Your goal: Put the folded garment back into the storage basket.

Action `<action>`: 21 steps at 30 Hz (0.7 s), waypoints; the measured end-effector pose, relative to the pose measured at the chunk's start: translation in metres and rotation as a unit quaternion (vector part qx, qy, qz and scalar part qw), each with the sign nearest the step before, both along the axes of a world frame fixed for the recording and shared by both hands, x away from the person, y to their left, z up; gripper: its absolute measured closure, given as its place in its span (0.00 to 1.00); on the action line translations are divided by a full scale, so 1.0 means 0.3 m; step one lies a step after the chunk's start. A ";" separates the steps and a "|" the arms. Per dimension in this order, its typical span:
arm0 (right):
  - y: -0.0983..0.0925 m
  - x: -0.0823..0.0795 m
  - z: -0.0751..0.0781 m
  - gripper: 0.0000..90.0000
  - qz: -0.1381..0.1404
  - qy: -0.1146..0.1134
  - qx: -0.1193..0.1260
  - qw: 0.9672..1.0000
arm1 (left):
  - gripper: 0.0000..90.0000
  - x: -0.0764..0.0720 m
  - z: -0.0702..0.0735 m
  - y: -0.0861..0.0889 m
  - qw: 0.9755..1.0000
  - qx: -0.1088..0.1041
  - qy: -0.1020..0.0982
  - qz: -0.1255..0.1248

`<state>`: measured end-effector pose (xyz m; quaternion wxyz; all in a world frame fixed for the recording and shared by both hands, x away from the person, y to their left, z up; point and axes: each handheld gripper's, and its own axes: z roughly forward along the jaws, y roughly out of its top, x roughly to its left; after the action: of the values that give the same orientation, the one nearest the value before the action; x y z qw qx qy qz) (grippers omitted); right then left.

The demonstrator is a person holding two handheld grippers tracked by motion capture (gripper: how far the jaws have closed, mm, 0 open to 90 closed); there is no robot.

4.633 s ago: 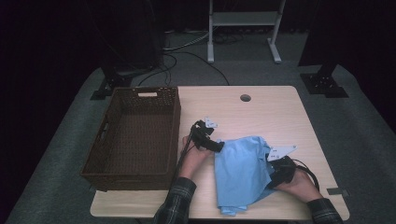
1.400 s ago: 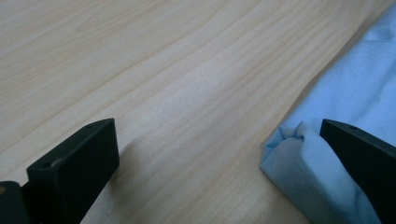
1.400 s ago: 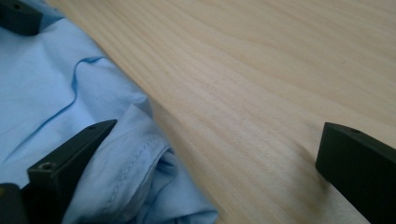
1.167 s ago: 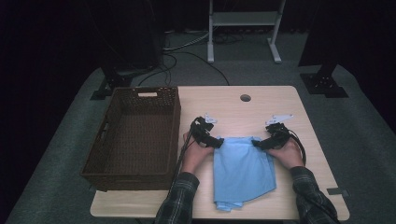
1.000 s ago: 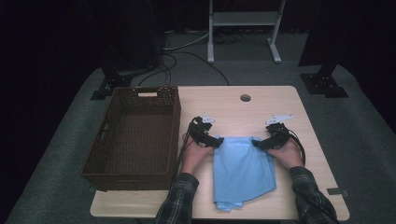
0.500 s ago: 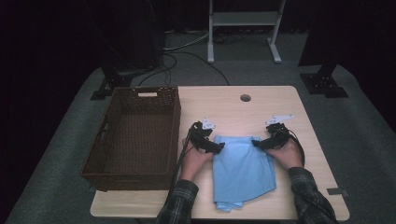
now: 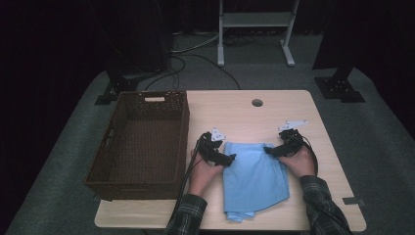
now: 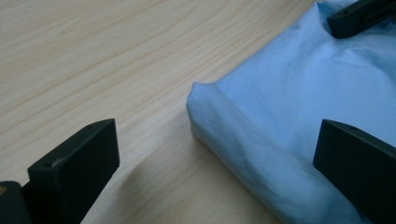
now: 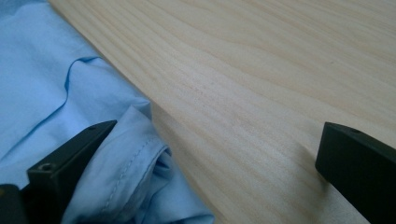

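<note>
A folded light blue cloth (image 7: 254, 176) lies on the wooden table (image 7: 244, 117), near the front edge. My left gripper (image 7: 229, 157) is at the cloth's far left corner, open. In the left gripper view the folded corner (image 8: 243, 126) lies between my left gripper's (image 8: 219, 140) wide-apart jaws, untouched by either. My right gripper (image 7: 269, 150) is at the cloth's far right corner, also open. In the right gripper view my right gripper (image 9: 217, 140) has its left jaw over a rumpled, stitched cloth edge (image 9: 135, 168) and its right jaw over bare wood.
An empty brown wicker basket (image 7: 139, 142) stands at the table's left side, close to the left hand. A cable hole (image 7: 257, 103) sits near the far edge. The far half of the table is bare wood. A metal stand (image 7: 254, 29) is on the floor beyond.
The right gripper has moved from the cloth's near right side up to its far right corner. The left gripper has shifted slightly nearer, onto the far left corner. The cloth now lies squarer.
</note>
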<state>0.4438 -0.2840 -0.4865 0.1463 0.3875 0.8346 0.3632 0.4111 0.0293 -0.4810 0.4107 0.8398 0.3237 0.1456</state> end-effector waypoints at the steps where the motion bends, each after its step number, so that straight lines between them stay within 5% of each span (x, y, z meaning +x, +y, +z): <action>1: 0.000 0.000 0.000 0.00 0.000 0.000 0.000 1.000 | 0.00 -0.005 0.000 0.000 1.000 -0.002 0.000 0.000; 21: 0.000 0.002 0.000 0.00 -0.003 0.000 -0.001 1.000 | 0.00 -0.090 0.000 0.007 1.000 -0.008 0.001 -0.010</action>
<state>0.4445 -0.2839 -0.4864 0.1478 0.3902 0.8335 0.3622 0.3842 0.0314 -0.4809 0.4182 0.8401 0.3165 0.1381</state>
